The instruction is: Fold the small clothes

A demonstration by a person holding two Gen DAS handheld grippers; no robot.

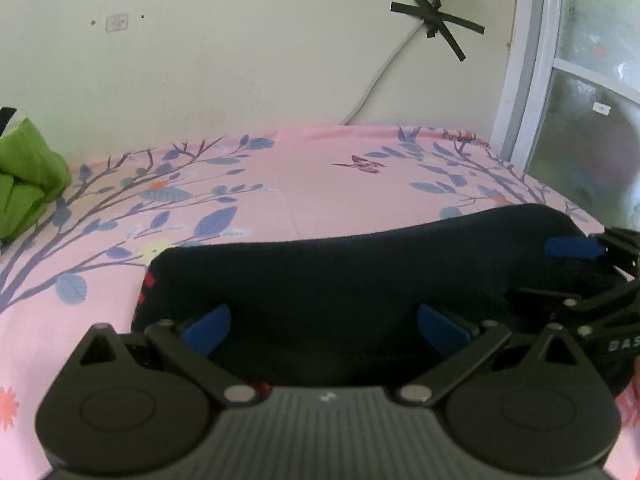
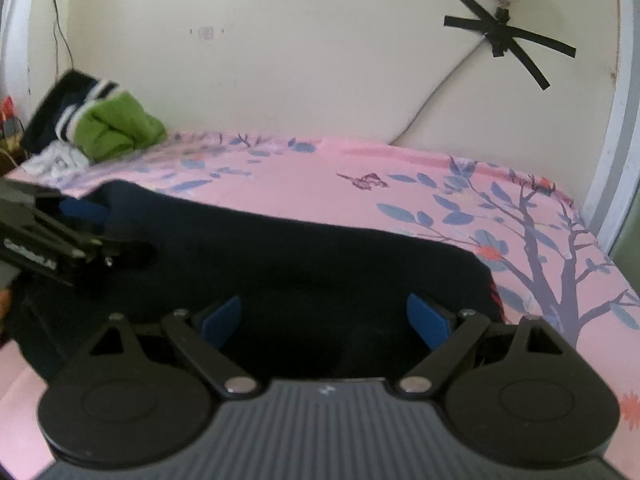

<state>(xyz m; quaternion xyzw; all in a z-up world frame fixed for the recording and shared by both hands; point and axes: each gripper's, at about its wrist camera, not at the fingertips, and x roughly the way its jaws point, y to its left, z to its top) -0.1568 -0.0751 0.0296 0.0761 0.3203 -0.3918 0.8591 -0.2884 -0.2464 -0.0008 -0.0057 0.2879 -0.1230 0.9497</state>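
A dark navy garment (image 1: 340,276) with red marks on one edge lies flat on the pink floral bedsheet (image 1: 280,184). My left gripper (image 1: 323,330) hovers over the garment's near part, jaws wide open, blue pads clear of the cloth. In the right wrist view the same garment (image 2: 300,264) spreads under my right gripper (image 2: 325,320), which is also wide open with nothing pinched. Each gripper shows at the edge of the other's view: the right one's blue fingertip (image 1: 572,248) rests over the garment's right end, and the left one's blue fingertip (image 2: 82,212) over its left end.
A heap of green clothes (image 2: 116,124) with a dark striped piece (image 2: 68,100) lies at the bed's far left corner against the wall. A taped cable (image 2: 504,36) runs down the wall. A glass door (image 1: 592,92) stands at the right past the bed edge.
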